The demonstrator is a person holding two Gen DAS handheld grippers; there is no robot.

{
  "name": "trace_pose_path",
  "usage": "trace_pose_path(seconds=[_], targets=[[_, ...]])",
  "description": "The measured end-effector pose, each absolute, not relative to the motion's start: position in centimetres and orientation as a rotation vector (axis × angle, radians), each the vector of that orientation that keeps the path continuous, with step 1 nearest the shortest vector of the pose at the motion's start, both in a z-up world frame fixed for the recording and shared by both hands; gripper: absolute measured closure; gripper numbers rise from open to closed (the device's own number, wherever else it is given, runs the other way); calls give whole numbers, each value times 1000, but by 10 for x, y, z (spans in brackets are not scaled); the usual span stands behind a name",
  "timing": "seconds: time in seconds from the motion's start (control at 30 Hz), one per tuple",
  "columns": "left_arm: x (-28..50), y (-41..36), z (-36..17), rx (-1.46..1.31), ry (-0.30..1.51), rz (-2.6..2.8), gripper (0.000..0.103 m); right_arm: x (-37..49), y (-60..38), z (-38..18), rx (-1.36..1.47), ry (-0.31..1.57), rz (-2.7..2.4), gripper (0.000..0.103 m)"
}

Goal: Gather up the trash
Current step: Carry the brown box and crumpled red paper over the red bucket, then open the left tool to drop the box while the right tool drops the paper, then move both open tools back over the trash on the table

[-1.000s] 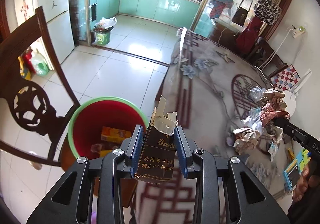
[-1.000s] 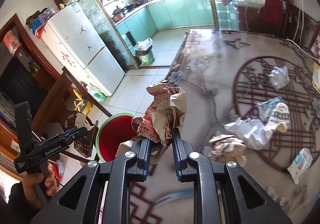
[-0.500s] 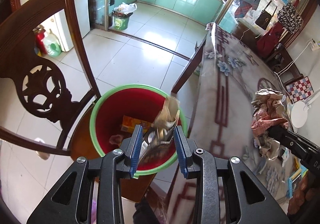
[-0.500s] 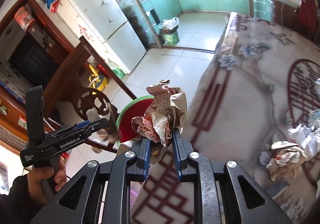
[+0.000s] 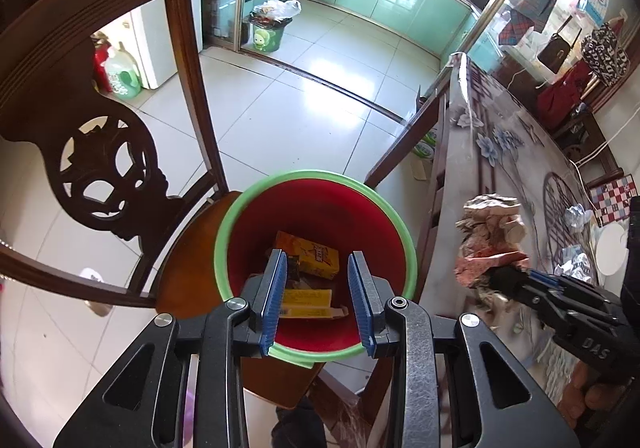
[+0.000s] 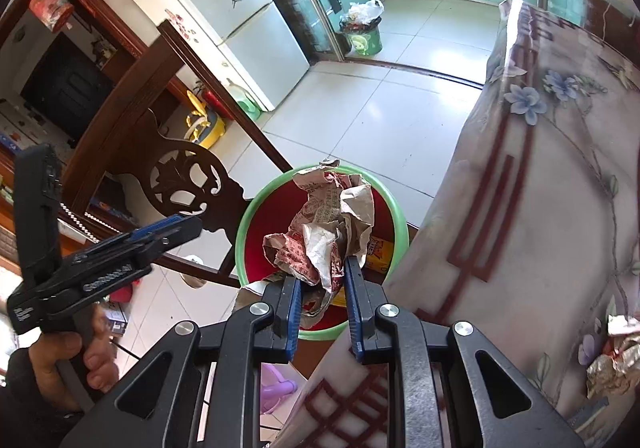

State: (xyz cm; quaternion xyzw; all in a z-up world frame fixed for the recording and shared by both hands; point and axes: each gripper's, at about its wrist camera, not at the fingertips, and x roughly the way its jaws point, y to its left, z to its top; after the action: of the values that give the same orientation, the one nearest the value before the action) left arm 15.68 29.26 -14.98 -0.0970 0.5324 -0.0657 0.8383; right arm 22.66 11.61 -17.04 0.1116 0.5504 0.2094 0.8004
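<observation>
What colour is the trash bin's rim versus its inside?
Green rim, red inside; clearest in the left wrist view.

Crumpled red-printed paper wad (image 6: pixel 328 232) above green-rimmed red bin (image 6: pixel 256 208)

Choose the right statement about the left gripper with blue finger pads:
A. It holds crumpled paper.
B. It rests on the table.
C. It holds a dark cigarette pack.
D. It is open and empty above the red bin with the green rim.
D: the left gripper stands open with nothing between its jaws, above the red bin with the green rim.
</observation>
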Motion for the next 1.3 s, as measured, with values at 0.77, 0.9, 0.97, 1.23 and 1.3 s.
trace_pose_path(seconds=[0.77,0.9,0.97,1.23,1.3], targets=[[144,315,-148,-230,1121,-78,72,234,162,-200,121,1206,507,57],[139,312,-142,-227,1108,-84,72,223,150,-187,155,1181,508,57],[136,307,-137,-221,1099,-96,72,213,138,-175,178,1161,503,57],[121,256,-123,-177,1073,-205,72,150,57,-115,268,1041,441,52],[118,237,-120,-162,1068,-246,70,131,28,-103,291,1016,398,48]])
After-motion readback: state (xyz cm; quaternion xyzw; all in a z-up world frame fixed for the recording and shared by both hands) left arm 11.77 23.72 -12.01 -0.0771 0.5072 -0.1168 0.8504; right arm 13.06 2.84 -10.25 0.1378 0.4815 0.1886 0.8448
